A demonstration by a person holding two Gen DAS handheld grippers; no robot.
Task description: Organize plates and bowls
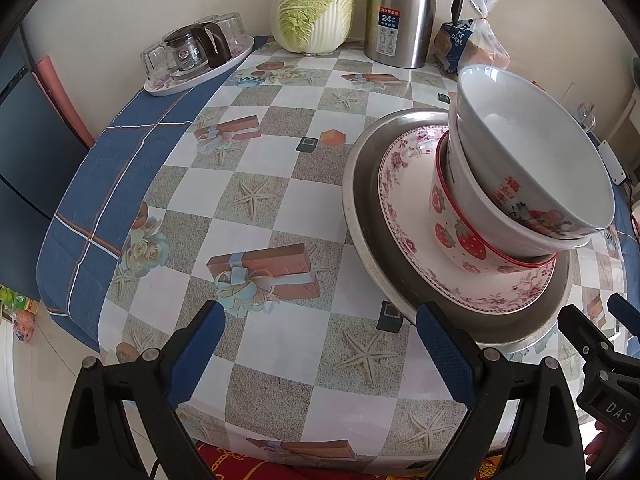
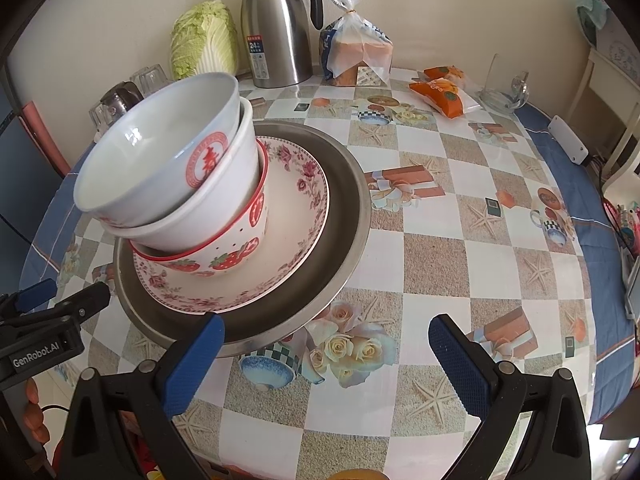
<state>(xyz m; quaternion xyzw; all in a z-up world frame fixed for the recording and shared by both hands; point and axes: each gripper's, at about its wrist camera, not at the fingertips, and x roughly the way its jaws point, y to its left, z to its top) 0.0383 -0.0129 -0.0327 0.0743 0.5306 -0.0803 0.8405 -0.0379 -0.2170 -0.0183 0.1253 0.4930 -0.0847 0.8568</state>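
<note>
A stack of dishes stands on the checked table. A wide steel plate (image 1: 362, 224) (image 2: 348, 216) lies at the bottom. On it rests a floral plate (image 1: 394, 184) (image 2: 296, 216). A strawberry bowl (image 1: 460, 236) (image 2: 236, 256) sits on that, with two white bowls (image 1: 532, 152) (image 2: 160, 160) nested in it, tilted. My left gripper (image 1: 320, 320) is open and empty, just left of the stack at the near edge. My right gripper (image 2: 326, 332) is open and empty, just right of the steel plate's near rim. Each gripper shows at the edge of the other's view.
At the back stand a cabbage (image 1: 316, 4) (image 2: 204, 40), a steel thermos jug (image 1: 400, 16) (image 2: 276, 28) and a bag of bread (image 2: 356, 48). A tray of glasses (image 1: 196, 56) sits back left. Orange snack packs (image 2: 444, 92) lie back right.
</note>
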